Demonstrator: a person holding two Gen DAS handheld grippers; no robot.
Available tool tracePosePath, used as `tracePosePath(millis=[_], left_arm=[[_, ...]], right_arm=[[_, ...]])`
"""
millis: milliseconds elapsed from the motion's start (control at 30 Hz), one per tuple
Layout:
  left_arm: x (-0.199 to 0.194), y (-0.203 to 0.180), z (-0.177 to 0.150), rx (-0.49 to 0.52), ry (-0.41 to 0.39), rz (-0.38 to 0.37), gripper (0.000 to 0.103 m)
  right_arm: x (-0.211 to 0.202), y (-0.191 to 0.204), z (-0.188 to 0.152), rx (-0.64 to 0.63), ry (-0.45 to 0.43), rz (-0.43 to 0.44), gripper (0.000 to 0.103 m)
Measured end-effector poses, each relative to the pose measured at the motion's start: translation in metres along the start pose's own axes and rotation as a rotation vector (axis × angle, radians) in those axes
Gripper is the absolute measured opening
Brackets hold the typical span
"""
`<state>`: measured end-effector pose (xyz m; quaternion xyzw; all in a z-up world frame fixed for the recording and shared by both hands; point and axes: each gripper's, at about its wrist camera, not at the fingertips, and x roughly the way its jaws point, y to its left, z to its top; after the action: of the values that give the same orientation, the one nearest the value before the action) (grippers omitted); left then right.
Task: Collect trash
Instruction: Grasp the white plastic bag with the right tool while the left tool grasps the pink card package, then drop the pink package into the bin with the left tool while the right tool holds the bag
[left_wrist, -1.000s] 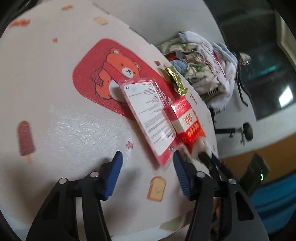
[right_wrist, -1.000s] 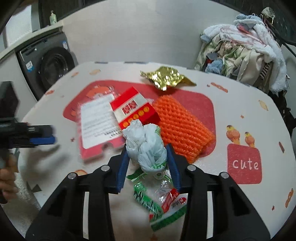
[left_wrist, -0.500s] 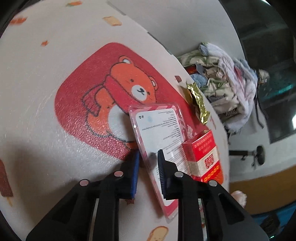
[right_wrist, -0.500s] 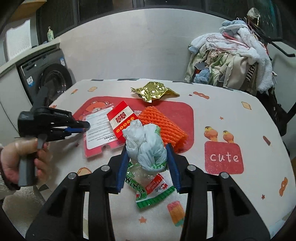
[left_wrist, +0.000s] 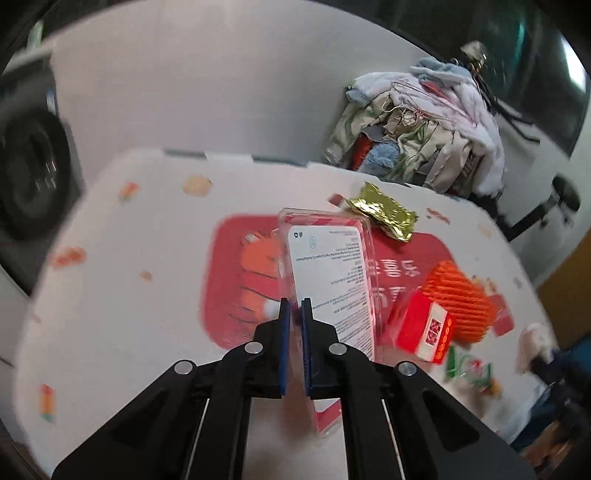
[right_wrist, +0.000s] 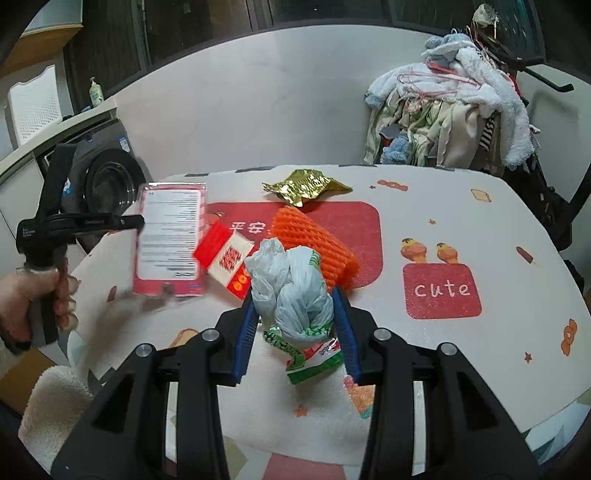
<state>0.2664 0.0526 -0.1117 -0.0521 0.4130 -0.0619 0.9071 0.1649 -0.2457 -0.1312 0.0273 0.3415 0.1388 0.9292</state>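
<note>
Above the bench (right_wrist: 461, 221), my left claw (left_wrist: 294, 314) has just pinched its jaws shut on the edge of the pink blister pack (left_wrist: 332, 280), which lay flat a moment ago and now hangs clear of the surface. My right claw (right_wrist: 295, 314), half open, grips the crumpled plastic bag (right_wrist: 291, 288) as before. Two pieces are in hand, I judge; the red box (right_wrist: 227, 258), orange foam net (right_wrist: 314, 240), gold wrapper (right_wrist: 303, 184) and green wrapper (right_wrist: 314, 360) remain.
</note>
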Motion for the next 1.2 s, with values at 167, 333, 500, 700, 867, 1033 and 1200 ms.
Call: tracePosePath(millis=[167, 333, 500, 700, 867, 1033, 1200], left_arm=[[-0.029, 0.009, -0.002, 0.051, -0.030, 0.062, 0.004], [-0.063, 0.011, -0.017, 0.084, -0.047, 0.046, 0.004], [-0.093, 0.002, -0.039, 0.111, -0.052, -0.017, 0.004], [-0.125, -0.011, -0.070, 0.148, -0.049, -0.097, 0.004], [-0.145, -0.022, -0.100, 0.187, -0.046, -0.139, 0.004], [-0.155, -0.033, -0.133, 0.230, -0.035, -0.176, 0.004], [-0.162, -0.045, -0.169, 0.299, -0.018, -0.214, 0.004]], right_arm=[[-0.017, 0.013, -0.005, -0.007, -0.011, 0.011, 0.042], [-0.036, 0.024, -0.013, -0.008, -0.019, 0.021, 0.042], [-0.053, 0.035, -0.023, -0.008, -0.020, 0.023, 0.042], [-0.073, 0.047, -0.037, -0.006, -0.022, 0.023, 0.042], [-0.086, 0.054, -0.049, 0.004, -0.022, 0.023, 0.042], [-0.099, 0.060, -0.062, 0.011, -0.022, 0.020, 0.042], [-0.106, 0.063, -0.077, -0.005, -0.010, 0.008, 0.042]])
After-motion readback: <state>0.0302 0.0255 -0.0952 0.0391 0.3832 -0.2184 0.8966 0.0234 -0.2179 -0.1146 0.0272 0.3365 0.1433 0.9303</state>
